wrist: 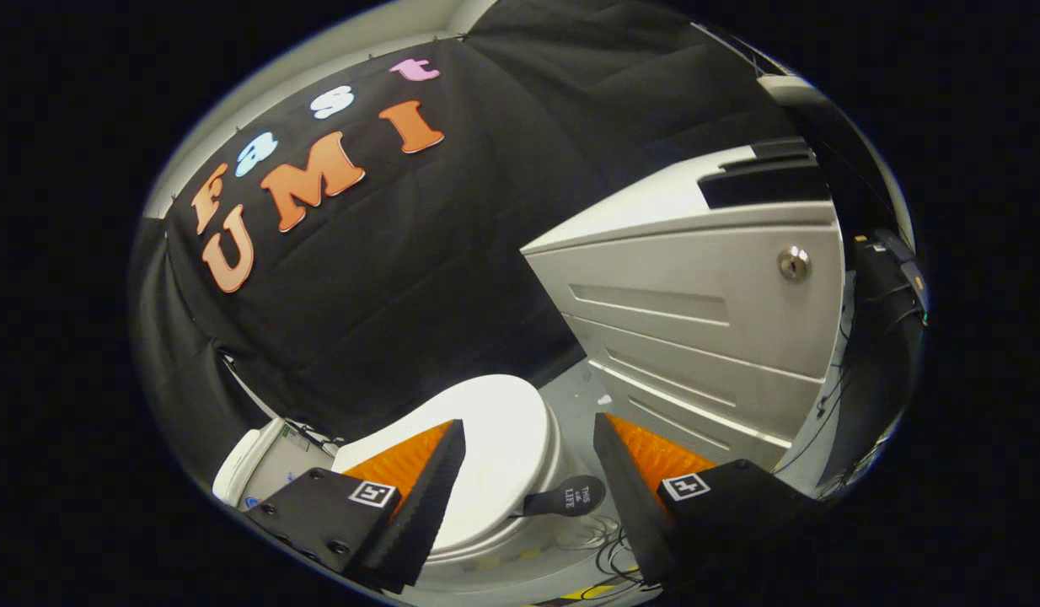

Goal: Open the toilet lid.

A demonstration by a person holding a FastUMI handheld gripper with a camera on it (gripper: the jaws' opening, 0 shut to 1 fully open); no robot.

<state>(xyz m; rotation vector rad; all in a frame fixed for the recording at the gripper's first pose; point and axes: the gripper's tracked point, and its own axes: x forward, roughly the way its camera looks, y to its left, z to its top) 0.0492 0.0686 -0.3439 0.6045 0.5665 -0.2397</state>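
Gripper (528,421), fingers spread apart: one square black-and-white marker on each finger base (373,493) (685,486). Between the fingers, at the front rim of the closed toilet lid (503,438): dark oval tag (570,496), small white print, not surely legible.

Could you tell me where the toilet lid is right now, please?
In the gripper view, the closed toilet lid lies just ahead of the open gripper, partly behind its left finger, with the grey drawer cabinet to its right.

Staged recording booth, not a real bathroom: black cloth wall (452,253), white toilet (495,455) on a bare floor, grey locked drawer cabinet (697,320), loose cables (608,548) on the floor.
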